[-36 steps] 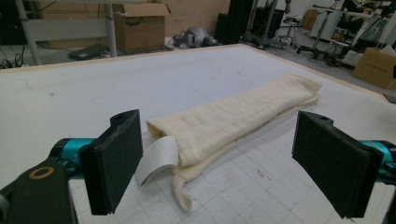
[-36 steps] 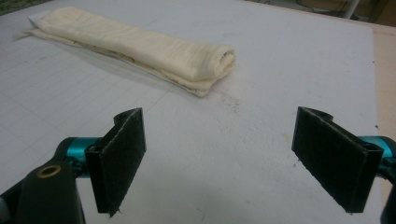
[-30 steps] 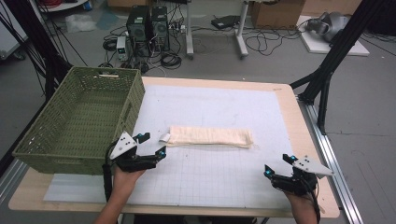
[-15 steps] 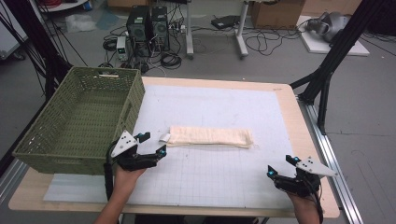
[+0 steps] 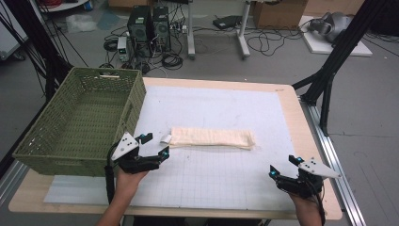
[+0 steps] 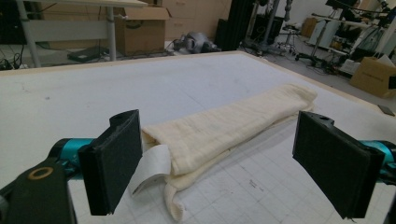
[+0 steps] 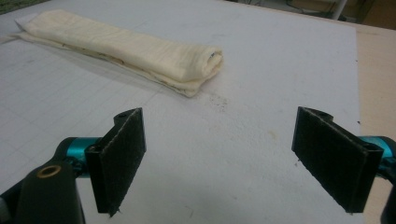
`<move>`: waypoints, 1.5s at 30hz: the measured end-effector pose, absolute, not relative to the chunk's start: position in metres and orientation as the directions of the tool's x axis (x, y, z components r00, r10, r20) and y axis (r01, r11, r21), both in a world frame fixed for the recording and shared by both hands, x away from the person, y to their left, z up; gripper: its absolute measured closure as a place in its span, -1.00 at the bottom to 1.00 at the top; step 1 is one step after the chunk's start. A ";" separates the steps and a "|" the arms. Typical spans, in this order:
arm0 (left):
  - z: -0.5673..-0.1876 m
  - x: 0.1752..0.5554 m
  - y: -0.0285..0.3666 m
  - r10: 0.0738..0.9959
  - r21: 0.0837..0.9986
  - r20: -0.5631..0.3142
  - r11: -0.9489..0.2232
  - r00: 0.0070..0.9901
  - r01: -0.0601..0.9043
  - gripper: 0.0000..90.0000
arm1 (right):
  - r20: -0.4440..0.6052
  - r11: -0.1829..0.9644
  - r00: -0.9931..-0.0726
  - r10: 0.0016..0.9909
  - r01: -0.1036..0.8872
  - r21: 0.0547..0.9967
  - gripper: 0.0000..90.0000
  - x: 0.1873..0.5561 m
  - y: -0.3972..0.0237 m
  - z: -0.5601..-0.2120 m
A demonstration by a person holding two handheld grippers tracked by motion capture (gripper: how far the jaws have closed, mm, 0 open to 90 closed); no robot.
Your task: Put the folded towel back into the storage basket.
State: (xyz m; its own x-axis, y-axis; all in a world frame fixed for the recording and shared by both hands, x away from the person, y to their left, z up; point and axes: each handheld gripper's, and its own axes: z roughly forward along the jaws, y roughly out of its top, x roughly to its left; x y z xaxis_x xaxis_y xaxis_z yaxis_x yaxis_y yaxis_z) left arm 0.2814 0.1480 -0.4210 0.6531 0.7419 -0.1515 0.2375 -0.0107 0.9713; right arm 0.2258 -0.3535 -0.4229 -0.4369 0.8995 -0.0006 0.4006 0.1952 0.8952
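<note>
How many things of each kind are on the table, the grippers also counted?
Baskets: 1, the green basket
Cloths: 1, the folded cream cloth
Grippers: 2, the left gripper and the right gripper, both open
Total: 4

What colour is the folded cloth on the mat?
Pale cream. The folded cloth shows best in the left gripper view, with a white tag at its near end.
</note>
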 end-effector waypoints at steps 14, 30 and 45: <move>-0.379 0.308 0.144 0.763 0.971 -0.134 -0.028 0.632 0.239 -0.64 | 0.009 0.203 -0.462 0.887 0.407 0.890 -0.64 0.232 -0.346 -0.426; -0.378 0.340 0.119 0.752 0.934 -0.123 -0.134 0.647 0.333 -0.62 | 0.017 0.198 -0.461 0.887 0.414 0.889 -0.64 0.231 -0.345 -0.427; -0.416 0.372 0.109 0.804 0.811 -0.073 -0.297 0.590 0.504 -0.20 | 0.012 0.207 -0.472 0.882 0.409 0.889 -0.64 0.231 -0.346 -0.426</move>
